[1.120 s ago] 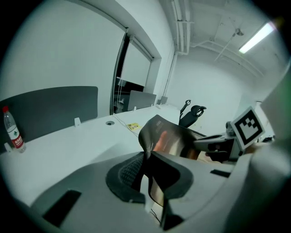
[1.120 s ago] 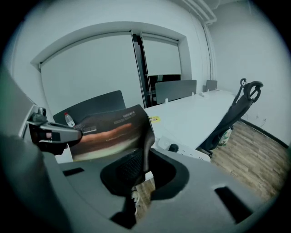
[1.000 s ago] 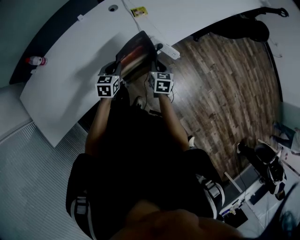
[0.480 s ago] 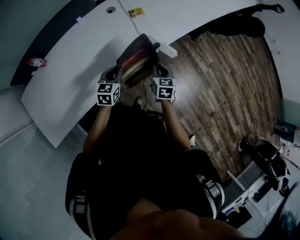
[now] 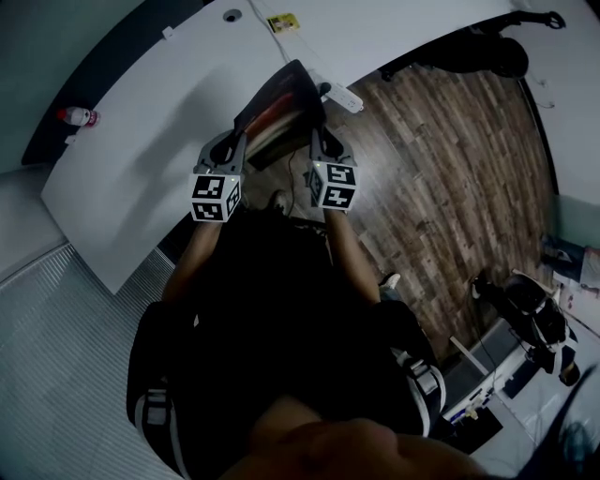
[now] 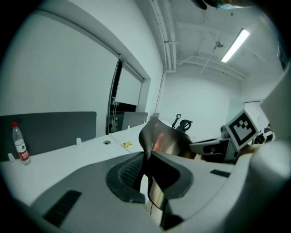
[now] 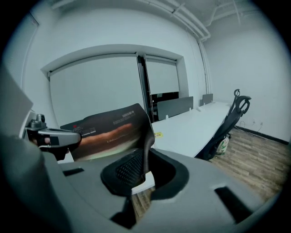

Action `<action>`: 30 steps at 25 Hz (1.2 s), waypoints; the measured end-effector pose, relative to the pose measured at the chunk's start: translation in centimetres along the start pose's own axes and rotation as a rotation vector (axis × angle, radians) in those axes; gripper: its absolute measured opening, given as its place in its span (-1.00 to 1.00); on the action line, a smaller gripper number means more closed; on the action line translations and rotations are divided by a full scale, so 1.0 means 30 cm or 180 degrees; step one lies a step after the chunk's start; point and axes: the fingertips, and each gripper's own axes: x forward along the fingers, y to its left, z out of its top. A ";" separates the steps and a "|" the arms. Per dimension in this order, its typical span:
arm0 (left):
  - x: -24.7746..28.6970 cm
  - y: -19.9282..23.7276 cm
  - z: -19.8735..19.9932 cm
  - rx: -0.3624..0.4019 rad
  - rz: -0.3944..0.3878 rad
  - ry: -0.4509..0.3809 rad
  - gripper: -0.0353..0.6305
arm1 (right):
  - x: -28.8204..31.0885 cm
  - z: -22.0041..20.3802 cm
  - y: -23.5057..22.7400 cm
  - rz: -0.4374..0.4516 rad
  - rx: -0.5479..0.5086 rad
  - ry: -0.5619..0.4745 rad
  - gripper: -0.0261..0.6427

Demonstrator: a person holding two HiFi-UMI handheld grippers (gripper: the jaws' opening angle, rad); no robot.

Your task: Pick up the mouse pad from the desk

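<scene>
The mouse pad (image 5: 279, 101), dark with a reddish glossy print, hangs in the air above the edge of the white desk (image 5: 159, 112), held by its two near corners. My left gripper (image 5: 236, 142) is shut on its left corner, and my right gripper (image 5: 320, 139) is shut on its right corner. In the left gripper view the pad (image 6: 167, 140) curls up out of the shut jaws of the left gripper (image 6: 148, 169), with the right gripper (image 6: 213, 146) beyond it. In the right gripper view the pad (image 7: 107, 132) spreads leftward from the right gripper (image 7: 143, 167) to the left gripper (image 7: 51, 135).
A water bottle (image 5: 73, 115) stands at the desk's far left by a grey divider (image 6: 50, 127). A yellow label (image 5: 283, 23) lies on the desk. A power strip (image 5: 342, 98) lies on the wooden floor (image 5: 441, 169). A dark chair (image 5: 492, 52) stands to the right.
Both grippers have risen together and come nearer to me, carrying the mouse pad up off the desk. Both stay shut on its corners.
</scene>
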 end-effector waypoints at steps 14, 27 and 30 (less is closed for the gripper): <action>-0.218 -0.018 0.243 0.0141 -0.0114 -0.0714 -0.81 | -0.224 0.224 0.127 0.0004 0.0091 -0.0707 -0.83; -0.246 -0.016 0.294 0.0112 -0.0158 -0.0852 -0.81 | -0.264 0.271 0.145 0.0009 0.0109 -0.0855 -0.83; -0.248 -0.012 0.298 0.0112 -0.0153 -0.0858 -0.81 | -0.261 0.276 0.147 0.0025 0.0086 -0.0881 -0.83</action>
